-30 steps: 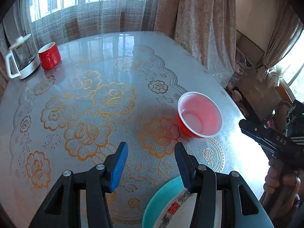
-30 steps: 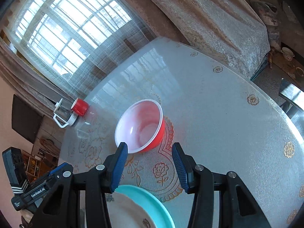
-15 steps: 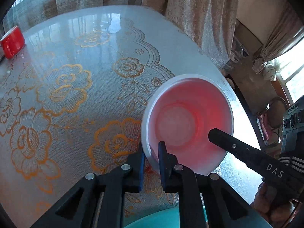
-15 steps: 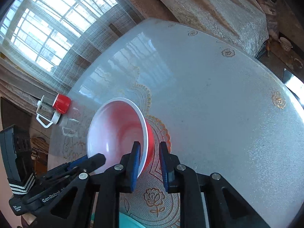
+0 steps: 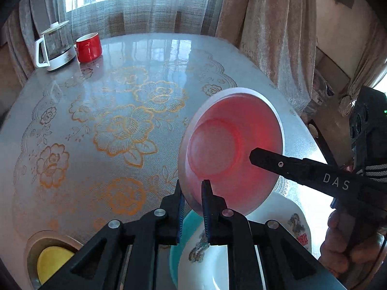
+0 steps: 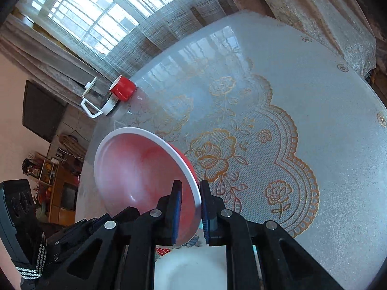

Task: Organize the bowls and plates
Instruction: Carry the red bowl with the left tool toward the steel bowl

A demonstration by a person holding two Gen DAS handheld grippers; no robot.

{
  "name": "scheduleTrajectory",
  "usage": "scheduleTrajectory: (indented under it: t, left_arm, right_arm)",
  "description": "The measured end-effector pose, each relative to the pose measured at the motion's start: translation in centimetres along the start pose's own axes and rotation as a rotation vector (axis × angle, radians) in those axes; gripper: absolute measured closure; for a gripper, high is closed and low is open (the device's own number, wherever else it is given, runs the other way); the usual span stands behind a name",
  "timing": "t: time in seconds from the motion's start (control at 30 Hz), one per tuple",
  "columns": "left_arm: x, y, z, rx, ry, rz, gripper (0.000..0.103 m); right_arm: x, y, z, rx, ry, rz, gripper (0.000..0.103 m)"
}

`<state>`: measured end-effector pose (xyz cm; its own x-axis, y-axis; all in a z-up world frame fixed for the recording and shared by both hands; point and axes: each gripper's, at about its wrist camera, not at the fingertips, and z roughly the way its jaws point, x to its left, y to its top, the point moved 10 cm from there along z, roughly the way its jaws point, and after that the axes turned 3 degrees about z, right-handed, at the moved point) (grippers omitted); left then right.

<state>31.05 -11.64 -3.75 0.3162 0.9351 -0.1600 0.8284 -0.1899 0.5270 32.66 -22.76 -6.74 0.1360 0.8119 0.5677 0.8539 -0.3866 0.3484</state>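
Observation:
A red bowl (image 5: pixel 229 145) with a white rim hangs tilted above the table, held from two sides. My left gripper (image 5: pixel 192 188) is shut on its near rim. In the left wrist view my right gripper (image 5: pixel 290 166) reaches in from the right, held by a hand, one finger lying inside the bowl. In the right wrist view the bowl (image 6: pixel 135 169) has its rim pinched by my right gripper (image 6: pixel 190 186), and the left gripper (image 6: pixel 79 227) shows at lower left. Under the bowl lies a white decorated plate (image 5: pixel 285 220) on a teal plate (image 5: pixel 179 249); the white plate (image 6: pixel 193 268) also shows below the right fingers.
A red mug (image 5: pixel 88 47) and a glass kettle (image 5: pixel 54 46) stand at the far left of the round table (image 5: pixel 121 84), near the curtained window. A dish holding something yellow (image 5: pixel 53 263) sits at the near left. The table edge drops off to the right.
Both grippers went from open to shut on the red bowl's rim. The bowl has left the table, tilted, and come back over the plates.

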Motion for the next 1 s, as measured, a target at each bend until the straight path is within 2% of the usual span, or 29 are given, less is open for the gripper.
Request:
scheduleTrajectory:
  t: [0.13,0.5,0.67,0.87,1.0]
  left_arm:
    - [2.2,-1.2,-0.2,-0.005,0.020,-0.047,0.089]
    - [6.5,-2.9,0.8,0.044,0.026,-0.102,0.089]
    - [7.1,-3.1,1.4,0.057,0.025,-0.126,0.089]
    - [6.8,-3.0,2.5,0.073,0.011,-0.134,0.089]
    - [6.3,-2.9,2.8,0.062,-0.016,-0.141,0.089]
  right_arm:
    - [1.8,-0.7,1.6,0.031,0.022,-0.010,0.088]
    - [4.0,-2.6,7.4,0.173,-0.038,-0.094,0.088]
    - [4.5,-2.4,8.5,0.187,-0.066,-0.132,0.085]
    - [4.4,-2.5,8.2,0.188,-0.066,-0.139,0.073]
    - [4.1,-2.3,7.8,0.174,-0.057,-0.129,0.070]
